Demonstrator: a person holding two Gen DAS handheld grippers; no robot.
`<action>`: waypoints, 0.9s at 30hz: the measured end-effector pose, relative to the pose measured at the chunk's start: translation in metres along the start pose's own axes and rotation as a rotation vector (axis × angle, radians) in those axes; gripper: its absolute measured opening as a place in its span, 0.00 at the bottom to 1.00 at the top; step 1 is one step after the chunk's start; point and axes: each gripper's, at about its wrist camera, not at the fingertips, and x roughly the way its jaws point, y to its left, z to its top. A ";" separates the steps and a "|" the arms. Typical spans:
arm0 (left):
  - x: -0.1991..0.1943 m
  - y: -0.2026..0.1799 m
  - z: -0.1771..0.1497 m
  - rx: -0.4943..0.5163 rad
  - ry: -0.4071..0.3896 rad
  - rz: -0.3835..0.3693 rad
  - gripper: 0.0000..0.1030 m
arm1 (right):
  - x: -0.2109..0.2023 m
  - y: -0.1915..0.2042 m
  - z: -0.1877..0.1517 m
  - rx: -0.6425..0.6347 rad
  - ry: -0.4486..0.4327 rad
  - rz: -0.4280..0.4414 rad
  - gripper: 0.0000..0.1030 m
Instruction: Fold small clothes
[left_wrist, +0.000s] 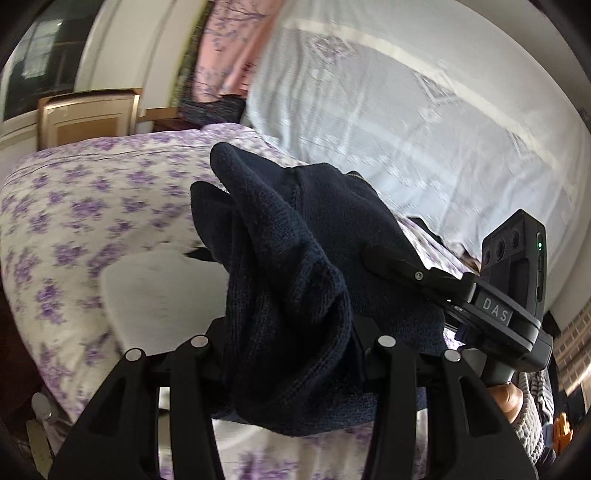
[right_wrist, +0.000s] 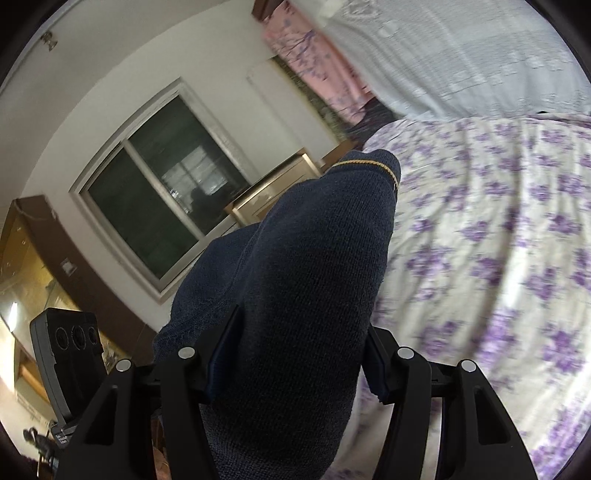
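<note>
Both tools, left (left_wrist: 291, 354) and right (right_wrist: 291, 354), clamp navy knit garment (left_wrist: 295, 236); right tool label reads "DAS".

Black fingers (left_wrist: 384, 260), silver pivot screws

Home bedroom: floral-quilted bed (right_wrist: 498, 240), lace curtain (left_wrist: 406, 110), window (right_wrist: 159, 192)

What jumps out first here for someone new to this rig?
The dark navy knit garment fills the middle of both wrist views, bunched between each claw's jaws: the left claw and the right claw both grip it, lifted above the bed. Behind it spreads the purple-flowered bedspread, and a yellow-stitched hem tops the cloth in the right view. A white pad lies on the bed at lower left of the left view.
</note>
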 end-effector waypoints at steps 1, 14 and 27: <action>-0.002 0.007 0.000 -0.014 -0.003 0.005 0.43 | 0.007 0.005 0.000 -0.009 0.014 0.003 0.58; 0.027 0.074 -0.039 -0.121 0.048 0.118 0.46 | 0.088 -0.009 -0.032 -0.034 0.211 -0.037 0.61; 0.024 0.066 -0.042 -0.107 0.000 0.157 0.51 | 0.081 -0.021 -0.023 -0.005 0.201 -0.061 0.77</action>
